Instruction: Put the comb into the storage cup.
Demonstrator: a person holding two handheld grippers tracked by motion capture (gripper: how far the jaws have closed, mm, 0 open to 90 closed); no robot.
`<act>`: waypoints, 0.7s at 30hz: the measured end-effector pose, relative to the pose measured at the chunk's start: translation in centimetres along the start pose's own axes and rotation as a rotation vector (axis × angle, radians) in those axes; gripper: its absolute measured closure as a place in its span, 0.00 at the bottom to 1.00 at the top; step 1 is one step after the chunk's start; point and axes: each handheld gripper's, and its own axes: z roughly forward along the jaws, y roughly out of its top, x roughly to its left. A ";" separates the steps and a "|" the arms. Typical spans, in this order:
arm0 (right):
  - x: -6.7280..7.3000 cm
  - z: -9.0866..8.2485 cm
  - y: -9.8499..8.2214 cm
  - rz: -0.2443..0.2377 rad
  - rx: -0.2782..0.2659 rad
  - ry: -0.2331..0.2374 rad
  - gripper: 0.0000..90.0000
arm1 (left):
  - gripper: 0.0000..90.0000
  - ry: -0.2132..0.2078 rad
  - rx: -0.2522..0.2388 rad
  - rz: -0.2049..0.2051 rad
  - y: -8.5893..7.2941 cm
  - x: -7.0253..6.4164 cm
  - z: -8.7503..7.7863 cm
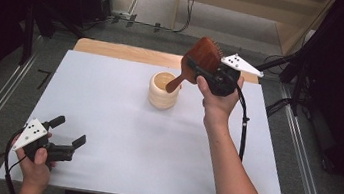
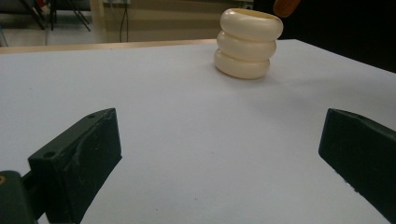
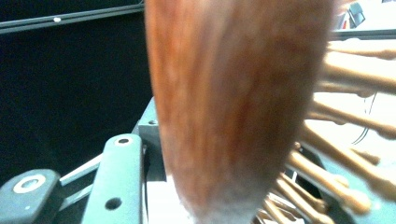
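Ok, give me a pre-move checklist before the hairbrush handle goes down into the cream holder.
1. Grip: the right gripper is shut on the wooden hairbrush, clamped around the paddle head, in the right gripper view too: ok.
2. Handle aim: the handle tip hangs at the mouth of the cream ringed holder; whether it is centred: cannot tell.
3. Holder upright on the white table top, as the left gripper view shows: ok.
4. Inside of the holder free: cannot tell.
5. Holder steadied: the left gripper is open near the table's front edge, far from the holder: not ok.
6. Right gripper's cable hangs away from the holder: ok.
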 end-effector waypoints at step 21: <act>-1.1 3.3 -1.3 0.010 0.030 -0.026 0.56 | 0.00 -0.012 0.000 0.010 0.0 0.0 0.0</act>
